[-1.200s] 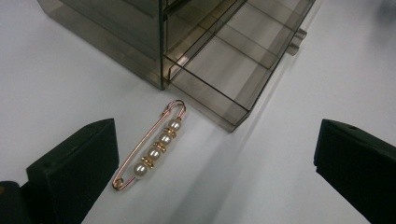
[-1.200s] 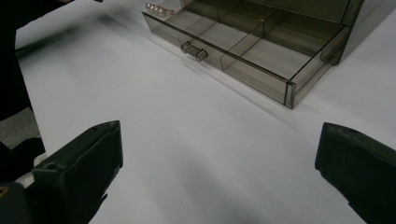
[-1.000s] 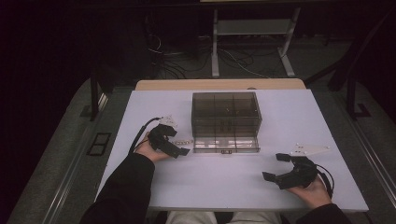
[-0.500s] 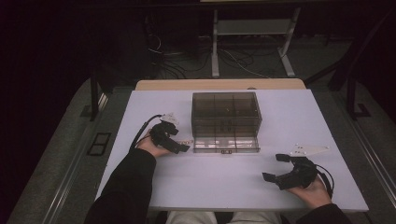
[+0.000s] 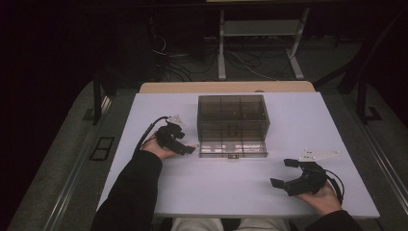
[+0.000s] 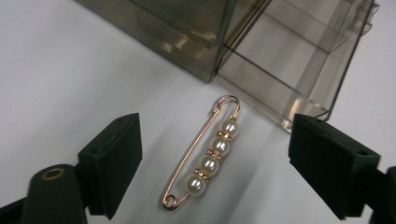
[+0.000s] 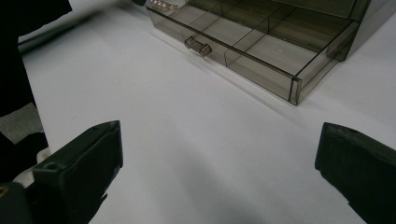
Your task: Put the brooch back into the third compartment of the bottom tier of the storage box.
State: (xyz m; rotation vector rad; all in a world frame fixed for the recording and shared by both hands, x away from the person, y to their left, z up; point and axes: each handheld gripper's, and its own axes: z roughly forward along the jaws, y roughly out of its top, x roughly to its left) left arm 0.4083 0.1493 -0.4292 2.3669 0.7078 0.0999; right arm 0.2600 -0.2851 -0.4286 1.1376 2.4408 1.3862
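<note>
The pearl brooch pin [image 6: 208,155] lies flat on the tabletop [image 6: 70,79] between the left gripper [image 6: 233,163]'s jaws, which have just been closing yet touch nothing — beyond it, the drawer organiser [image 6: 280,70]'s pulled-out drawer waits. The right gripper [image 5: 287,174] rests unclenched, well apart.

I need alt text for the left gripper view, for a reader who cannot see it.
A gold safety-pin brooch with four white pearls lies on a white table between the left gripper's two open black jaws, which have just been closing. A smoky transparent plastic drawer box stands behind.
</note>
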